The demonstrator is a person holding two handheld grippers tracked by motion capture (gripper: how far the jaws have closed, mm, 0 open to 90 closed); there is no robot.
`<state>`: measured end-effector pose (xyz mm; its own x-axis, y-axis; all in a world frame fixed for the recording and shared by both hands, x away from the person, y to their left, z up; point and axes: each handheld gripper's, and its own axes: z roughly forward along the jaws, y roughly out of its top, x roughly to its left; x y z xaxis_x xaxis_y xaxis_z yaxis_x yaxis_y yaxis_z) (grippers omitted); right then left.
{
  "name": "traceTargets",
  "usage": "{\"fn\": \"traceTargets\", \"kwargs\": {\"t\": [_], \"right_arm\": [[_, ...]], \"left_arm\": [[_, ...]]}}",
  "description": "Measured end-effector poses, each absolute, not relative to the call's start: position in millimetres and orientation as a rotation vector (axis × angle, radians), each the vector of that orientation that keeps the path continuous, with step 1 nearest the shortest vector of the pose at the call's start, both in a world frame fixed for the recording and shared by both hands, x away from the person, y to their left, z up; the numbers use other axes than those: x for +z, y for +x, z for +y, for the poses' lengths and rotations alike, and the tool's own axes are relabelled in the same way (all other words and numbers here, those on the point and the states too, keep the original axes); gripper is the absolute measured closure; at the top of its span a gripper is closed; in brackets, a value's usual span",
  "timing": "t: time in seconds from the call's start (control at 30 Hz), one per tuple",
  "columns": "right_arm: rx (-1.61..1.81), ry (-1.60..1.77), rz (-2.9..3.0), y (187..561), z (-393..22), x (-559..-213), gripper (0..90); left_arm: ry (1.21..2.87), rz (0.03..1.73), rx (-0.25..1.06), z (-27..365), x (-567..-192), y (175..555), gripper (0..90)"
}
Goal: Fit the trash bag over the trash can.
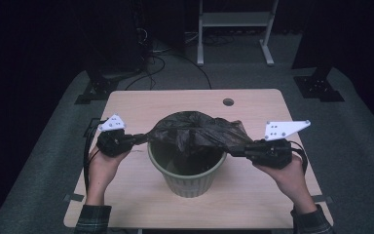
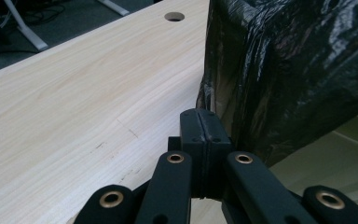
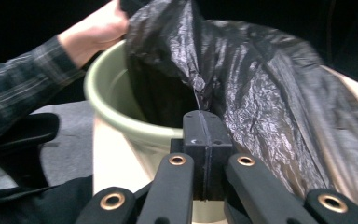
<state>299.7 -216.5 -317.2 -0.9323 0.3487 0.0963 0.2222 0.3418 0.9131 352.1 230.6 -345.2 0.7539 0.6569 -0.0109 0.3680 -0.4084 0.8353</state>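
Black bag [image 1: 195, 130] stretched over green bin [image 1: 187, 170], bin near the middle of the table [image 1: 258, 102]. Left gripper [image 1: 130, 139] pinched together on the bag's left edge, just outside the rim; right gripper [image 1: 237, 151] clamped on the right edge, likewise outside the rim. In the left gripper view, jaws closed flat with film [image 2: 284, 70] caught between them beside the bin wall. In the right gripper view, jaws closed on the film [image 3: 261, 93], bin rim [image 3: 121, 116] just ahead, part of the bag hanging down inside.

Likely step: spreading the bag mouth over the rim. To do well: keep both clamps firm, pull outward evenly so the opening widens without tearing, since thin film probably stretches and rips under a one-sided tug. Lower both edges past the lip together, front side first where the mouth looks open. Watch the light bin: uneven pull could tip or slide it. Far side of the rim hidden under the film, so fit there hard to judge.
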Motion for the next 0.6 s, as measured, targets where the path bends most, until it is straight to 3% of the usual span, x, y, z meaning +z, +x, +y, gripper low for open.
{"fn": "traceTargets", "kwargs": {"t": [0.6], "right_arm": [[1.627,0.447,2.672,272.1,-186.3,-363.1,90.0]], "left_arm": [[2.019,0.765,0.400,237.7,-346.1,342.0,89.8]]}}
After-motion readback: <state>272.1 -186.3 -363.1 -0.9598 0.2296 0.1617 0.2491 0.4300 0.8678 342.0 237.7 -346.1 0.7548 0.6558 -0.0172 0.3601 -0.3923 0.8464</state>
